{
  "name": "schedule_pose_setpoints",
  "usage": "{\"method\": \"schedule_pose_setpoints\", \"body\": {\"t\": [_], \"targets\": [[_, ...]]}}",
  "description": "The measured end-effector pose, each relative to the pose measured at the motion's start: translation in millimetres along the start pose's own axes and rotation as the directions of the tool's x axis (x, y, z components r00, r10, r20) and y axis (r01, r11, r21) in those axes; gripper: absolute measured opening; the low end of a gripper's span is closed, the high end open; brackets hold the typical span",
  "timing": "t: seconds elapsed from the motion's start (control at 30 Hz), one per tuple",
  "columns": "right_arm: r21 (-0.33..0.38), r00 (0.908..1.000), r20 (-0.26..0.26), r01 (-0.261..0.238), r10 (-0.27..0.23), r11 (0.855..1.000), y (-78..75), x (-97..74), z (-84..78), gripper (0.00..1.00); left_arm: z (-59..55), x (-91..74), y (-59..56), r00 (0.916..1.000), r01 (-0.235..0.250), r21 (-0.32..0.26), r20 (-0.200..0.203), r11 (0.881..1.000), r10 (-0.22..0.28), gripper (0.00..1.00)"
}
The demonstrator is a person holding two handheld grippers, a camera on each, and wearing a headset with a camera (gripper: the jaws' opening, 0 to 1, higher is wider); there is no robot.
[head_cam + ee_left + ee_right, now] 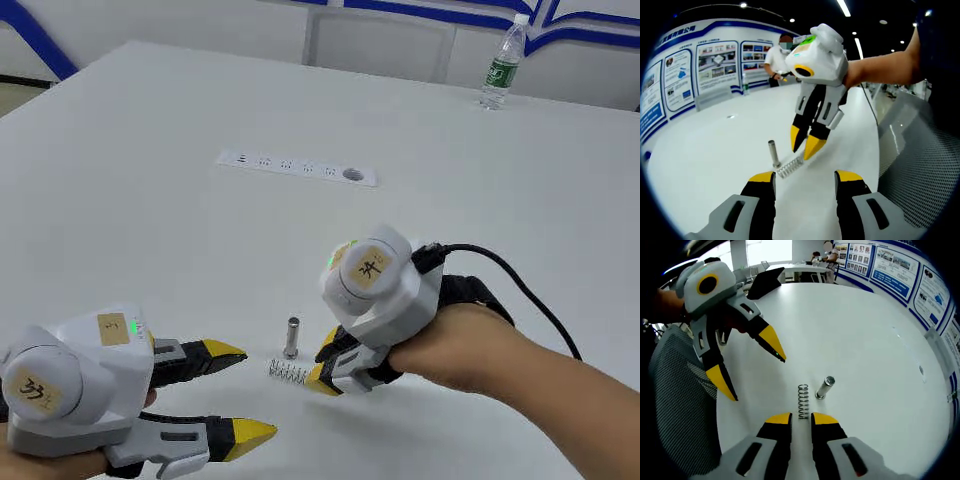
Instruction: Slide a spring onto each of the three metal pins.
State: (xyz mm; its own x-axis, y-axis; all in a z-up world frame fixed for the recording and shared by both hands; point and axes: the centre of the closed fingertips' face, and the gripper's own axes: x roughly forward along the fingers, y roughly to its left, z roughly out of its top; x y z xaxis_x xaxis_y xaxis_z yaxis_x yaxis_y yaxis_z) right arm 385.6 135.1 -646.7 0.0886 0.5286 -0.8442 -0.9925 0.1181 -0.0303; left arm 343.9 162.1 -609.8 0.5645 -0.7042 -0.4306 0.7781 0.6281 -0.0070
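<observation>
Head view: spring (pixel 288 371) lies flat on white table (pixel 150 200), just beside upright pin (pixel 291 337). Right gripper (pixel 322 374) jaws narrowed astride spring's end; whether gripped, cannot tell. Left gripper (pixel 255 392) jaws spread wide, empty.

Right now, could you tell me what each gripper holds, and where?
Nothing: the right gripper straddles an end of the spring, unclosed; the left gripper is open.

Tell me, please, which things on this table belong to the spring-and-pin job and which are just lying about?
For the job: small coiled metal spring, short upright metal pin, left gripper, right gripper.
Lying about: clear plastic water bottle with a green label, white recessed socket strip.
</observation>
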Motion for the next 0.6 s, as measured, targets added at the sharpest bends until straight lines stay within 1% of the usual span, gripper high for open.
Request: {"method": "schedule_pose_setpoints", "body": {"t": [0.23,0.57,0.6], "targets": [[0.016,0.9997,-0.022,-0.005,0.006,1.000,-3.3,9.8,-7.4,0.16,-1.2,-2.1,-1.8,1.0000,-0.003,-0.002,-0.002,1.000,0.003,0.48],[0.026,0.9992,-0.039,-0.006,0.008,1.000,-4.2,16.9,-13.0,0.16,-1.9,-2.6,-0.8,1.0000,-0.003,-0.003,-0.005,1.000,0.003,0.48],[0.031,0.9993,-0.034,-0.012,0.013,0.999,-3.3,16.5,-12.0,0.15,-2.0,-2.6,-0.9,1.0000,-0.003,-0.003,-0.005,1.000,0.003,0.48]]}}
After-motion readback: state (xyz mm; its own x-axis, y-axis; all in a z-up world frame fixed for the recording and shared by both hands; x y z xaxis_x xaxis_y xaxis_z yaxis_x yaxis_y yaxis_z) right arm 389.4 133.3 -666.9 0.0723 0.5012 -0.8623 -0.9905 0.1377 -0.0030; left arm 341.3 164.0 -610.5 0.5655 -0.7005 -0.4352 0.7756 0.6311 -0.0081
